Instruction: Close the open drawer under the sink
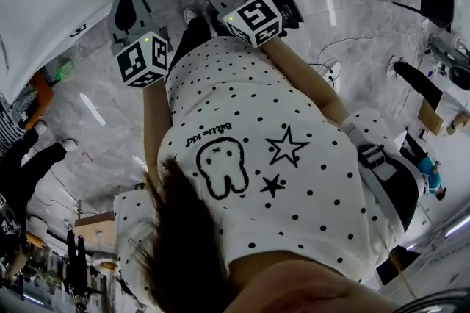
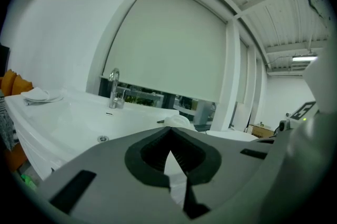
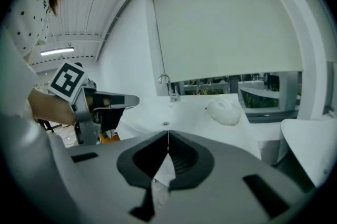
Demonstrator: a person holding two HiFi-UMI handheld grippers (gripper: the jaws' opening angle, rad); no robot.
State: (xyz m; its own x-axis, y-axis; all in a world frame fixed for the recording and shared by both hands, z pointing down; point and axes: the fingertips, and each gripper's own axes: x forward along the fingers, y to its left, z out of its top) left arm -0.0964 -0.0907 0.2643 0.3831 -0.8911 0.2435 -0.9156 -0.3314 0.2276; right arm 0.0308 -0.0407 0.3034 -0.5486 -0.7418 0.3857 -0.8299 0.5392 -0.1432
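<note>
Novice: Where is the drawer from here? I see none of it.

Coach: Nor do I; no view shows it. By the task it sits under the sink (image 2: 79, 118), so it should lie below and beyond both sets of fingers, hidden under the sink's rim. Whether it stands open I cannot tell.

Novice: And the grippers?

Coach: The left gripper (image 2: 169, 131) has its fingers (image 2: 105, 181) clenched tip to tip, with nothing between them. The right gripper (image 3: 167, 134) is the same: clenched and empty. Both point across the top of the sink. The faucet (image 2: 114, 89) is well ahead of the fingers, and a white lump (image 3: 225, 111) lies ahead and to the right of the right ones. The left gripper shows to the left of the right fingers, near but apart.

Novice: So how do I push well?

Coach: As I judge it, push with the fingers clenched. A shut tip makes a firm, blunt pusher and cannot catch on anything. Bring one gripper down until the drawer front is straight ahead of its fingers, not beneath them. Set the tip on the middle of the front, since a push at one end may skew the drawer. Press level and steadily, then ease off near the end so it does not bounce back out.

Novice: And the other gripper?

Coach: Hold it off to the side, clear of the gap, so nothing gets pinched.
</note>
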